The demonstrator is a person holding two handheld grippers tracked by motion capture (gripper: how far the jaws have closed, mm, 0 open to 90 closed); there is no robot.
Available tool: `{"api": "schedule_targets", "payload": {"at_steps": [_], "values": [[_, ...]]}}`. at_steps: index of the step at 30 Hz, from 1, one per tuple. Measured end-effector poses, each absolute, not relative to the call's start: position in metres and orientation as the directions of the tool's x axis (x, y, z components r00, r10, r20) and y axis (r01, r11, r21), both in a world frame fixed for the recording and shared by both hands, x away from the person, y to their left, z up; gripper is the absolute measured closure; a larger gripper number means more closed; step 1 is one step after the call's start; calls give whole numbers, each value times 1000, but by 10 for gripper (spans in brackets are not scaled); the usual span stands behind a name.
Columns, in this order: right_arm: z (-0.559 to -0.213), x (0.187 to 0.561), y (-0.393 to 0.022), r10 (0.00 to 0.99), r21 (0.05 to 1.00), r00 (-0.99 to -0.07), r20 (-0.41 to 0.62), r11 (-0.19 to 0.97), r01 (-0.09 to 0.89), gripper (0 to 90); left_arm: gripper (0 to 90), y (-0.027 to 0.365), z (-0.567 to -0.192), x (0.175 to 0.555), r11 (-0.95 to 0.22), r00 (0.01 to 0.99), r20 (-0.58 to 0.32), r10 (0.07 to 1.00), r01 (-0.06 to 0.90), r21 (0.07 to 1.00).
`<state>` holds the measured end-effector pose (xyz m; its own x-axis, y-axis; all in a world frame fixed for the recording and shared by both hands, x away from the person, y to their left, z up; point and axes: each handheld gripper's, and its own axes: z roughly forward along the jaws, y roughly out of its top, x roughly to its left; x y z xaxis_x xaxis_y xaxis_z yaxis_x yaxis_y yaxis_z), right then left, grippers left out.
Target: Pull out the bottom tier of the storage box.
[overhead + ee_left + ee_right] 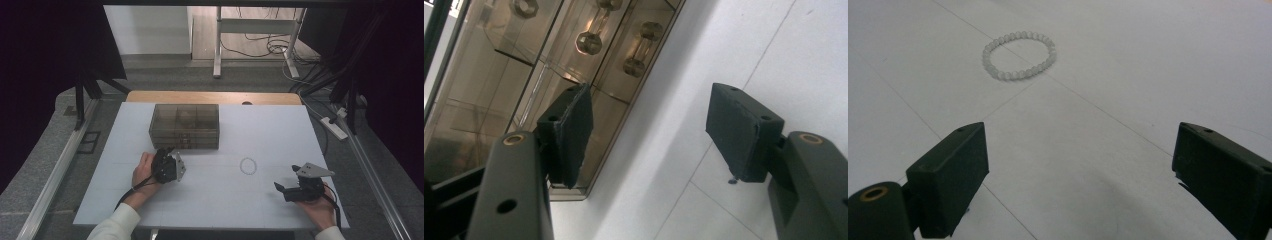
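Note:
A smoky see-through box (pixel 185 126) with small drawers stands at the back middle of the white table top (pixel 280 130). My left gripper (pixel 163 152) sits just in front of its lower left corner, jaws apart. In the left gripper view the box (pixel 514 75) and its round drawer knobs (pixel 589 42) lie close ahead, and nothing is between the pads (pixel 574 130). A pale bead bracelet (pixel 242 166) lies flat on the table to the right of that hand. My right gripper (pixel 278 186) rests open near the front right, pointing toward the bracelet (pixel 1020 76).
The white top ends at a wooden strip (pixel 215 96) behind the box. Beyond it are grey floor, a desk frame (pixel 218 45) and loose cables (pixel 280 47). Dark curtains close off both sides.

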<state>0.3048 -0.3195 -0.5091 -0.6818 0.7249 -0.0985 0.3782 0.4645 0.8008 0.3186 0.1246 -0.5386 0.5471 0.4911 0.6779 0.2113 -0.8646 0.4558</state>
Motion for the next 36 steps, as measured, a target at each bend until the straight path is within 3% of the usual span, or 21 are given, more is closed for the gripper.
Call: {"api": "schedule_targets", "payload": {"at_steps": [36], "values": [[-510, 305, -320, 728, 798, -678, -101, 466, 382, 76, 408, 111, -547, 331, -901, 518, 740, 429, 183, 394]]}}
